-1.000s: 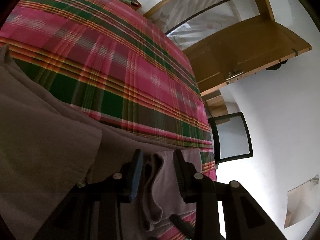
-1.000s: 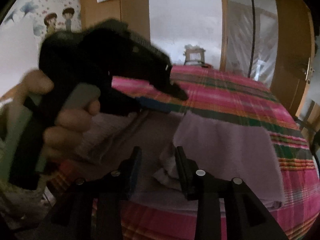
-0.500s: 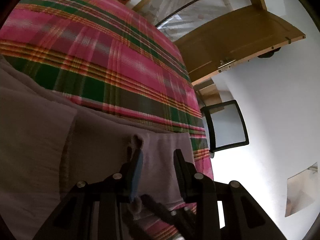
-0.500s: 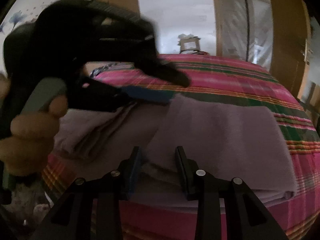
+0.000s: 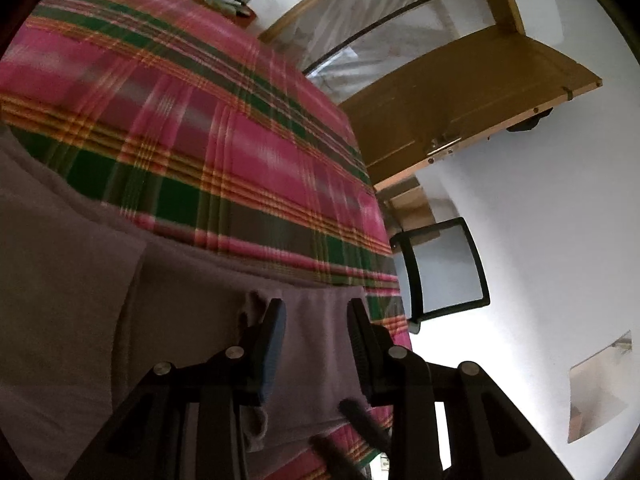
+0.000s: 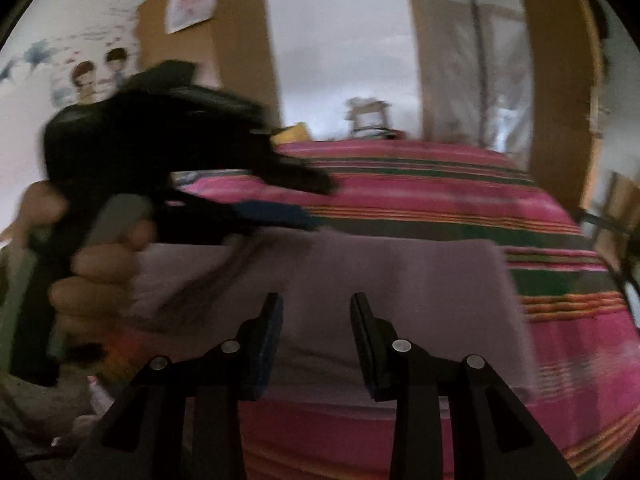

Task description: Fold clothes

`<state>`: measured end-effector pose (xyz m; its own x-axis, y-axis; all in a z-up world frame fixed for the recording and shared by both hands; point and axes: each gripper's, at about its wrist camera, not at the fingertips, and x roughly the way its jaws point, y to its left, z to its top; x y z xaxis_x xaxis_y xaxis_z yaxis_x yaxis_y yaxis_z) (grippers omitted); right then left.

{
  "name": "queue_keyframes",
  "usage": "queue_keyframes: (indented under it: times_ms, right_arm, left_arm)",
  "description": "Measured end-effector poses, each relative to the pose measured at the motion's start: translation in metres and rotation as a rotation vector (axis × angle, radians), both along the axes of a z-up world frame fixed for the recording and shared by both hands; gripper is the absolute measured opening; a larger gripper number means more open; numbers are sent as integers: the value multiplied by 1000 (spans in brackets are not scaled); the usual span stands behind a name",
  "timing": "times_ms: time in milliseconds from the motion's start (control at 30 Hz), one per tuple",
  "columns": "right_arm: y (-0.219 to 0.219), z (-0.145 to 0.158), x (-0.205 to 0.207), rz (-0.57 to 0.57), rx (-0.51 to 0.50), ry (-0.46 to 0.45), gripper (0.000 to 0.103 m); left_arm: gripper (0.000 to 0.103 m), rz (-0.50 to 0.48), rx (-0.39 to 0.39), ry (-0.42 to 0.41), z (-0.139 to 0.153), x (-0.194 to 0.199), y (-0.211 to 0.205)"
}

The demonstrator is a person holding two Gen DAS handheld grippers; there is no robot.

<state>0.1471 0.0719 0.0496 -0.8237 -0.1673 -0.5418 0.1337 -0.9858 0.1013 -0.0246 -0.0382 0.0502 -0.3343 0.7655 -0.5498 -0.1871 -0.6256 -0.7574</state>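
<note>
Hovering over the mauve garment (image 5: 192, 320), left gripper (image 5: 316, 320), jaws standing partly apart with bare cloth showing between them and nothing pinched; a puckered bit of fabric sitting just beside the blue-padded finger. Hanging likewise over the same garment (image 6: 400, 280), right gripper (image 6: 316, 316), jaws about half open, gripping nothing. Lying flat near the front edge of the pink-and-green plaid bedspread (image 5: 208, 128), the garment, with a folded layer overlapping at the left.

Showing only in the left wrist view: a black-framed chair back (image 5: 444, 268) beside the bed, a wooden door (image 5: 460, 100) standing open, and the blurred fingertips of the right gripper poking in at the bottom edge. Showing only in the right wrist view: the left gripper (image 6: 312, 204) from outside, blurred, held in a hand (image 6: 92, 280), tips over the garment's far left part; also a wall with cartoon children (image 6: 96, 76) and a tall wooden cabinet (image 6: 212, 40).

Differing from a second ago: no longer bunching between the left jaws, the thick roll of cloth, now spreading flat; lying smoother too, the garment under the right gripper.
</note>
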Motion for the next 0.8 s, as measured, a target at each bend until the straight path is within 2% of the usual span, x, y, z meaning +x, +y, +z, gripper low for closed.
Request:
queue_keyframes:
  times_ms: [100,267,367,633,700,800]
  right_arm:
    - [22,-6,-6,-95,1,-24,36]
    - [42,-19,-19,-154,-2,-62,37]
    - [40,-28,-15,-158,-5,-74,37]
    - [33,-36,-15,-154,43,-72,39]
    - [31,-35,-13,-152,42,-63,40]
    - [23,-29,-10,-120,31,-43,40]
  left_arm:
    - [32,-29,21,-13,-2,-4,9]
    - [32,-66,-35,-56,-18,-9,28]
    - [32,-76,-97,-71,-26,-11,32]
    - [29,-87,-149,-85,-33,-10,23]
    - [29,-106,-177,-72,-29,-8,23]
    - [30,-80,-213,-43,-19,-5,15]
